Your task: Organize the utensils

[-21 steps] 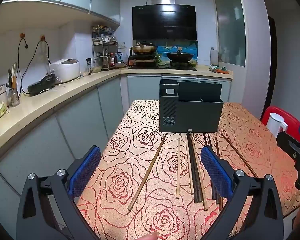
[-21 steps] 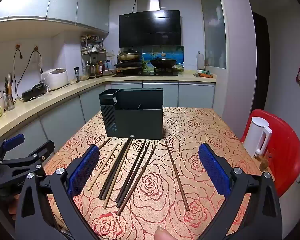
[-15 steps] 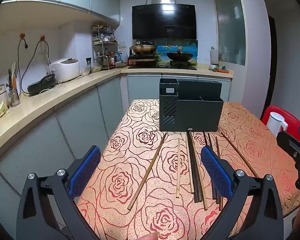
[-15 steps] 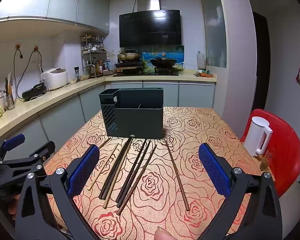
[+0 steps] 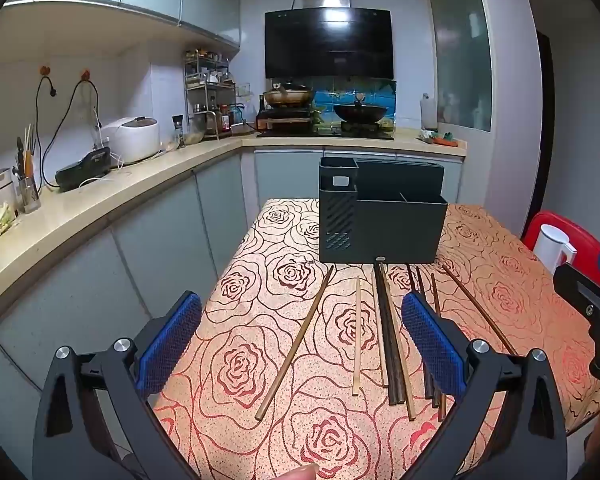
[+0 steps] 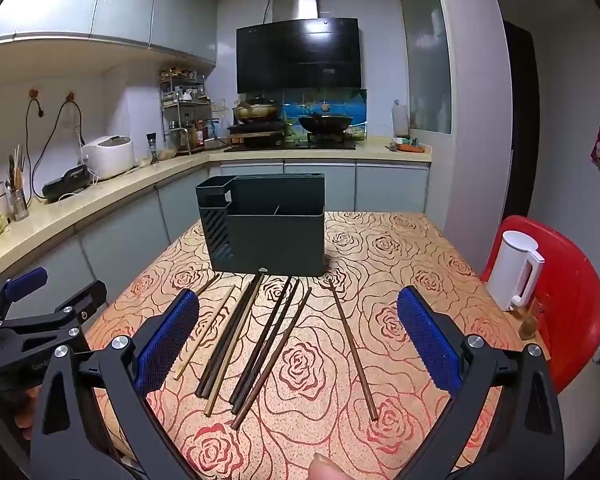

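Chopsticks [image 6: 260, 344] lie loose on the rose-patterned tablecloth [image 6: 400, 248], fanned out in front of the dark utensil holder [image 6: 268, 232], their far tips close to its base. From your right wrist view: a pale bamboo stick [image 6: 206, 330] lies furthest left, then a tight bundle of dark and light sticks [image 6: 230, 344], then another dark group [image 6: 270, 340], and a single brown stick [image 6: 352, 346] lies apart on the right. From your left wrist view one more brown chopstick [image 5: 296, 340] lies by itself at a slant on the left, with the pale one [image 5: 356, 334] just beside it and the dark bundle [image 5: 390, 336] further right.

Your left gripper [image 5: 300, 344] hangs over the near edge of the table, jaws spread wide, blue pads [image 5: 168, 344] clear of everything, nothing between them but tablecloth and sticks below. Your right gripper [image 6: 298, 340] is the same: jaws fully spread, pads [image 6: 428, 344] touching nothing, the dark sticks framed between them.

The holder stands upright near the table's middle, its slatted narrow compartment [image 6: 220, 236] on the left, the wider compartments to the right. No stick can be seen in any of them.

A white electric kettle [image 6: 516, 276] sits on a red chair [image 6: 572, 304] right of the table. A fingertip [image 6: 326, 468] shows at the bottom edge of the right view.
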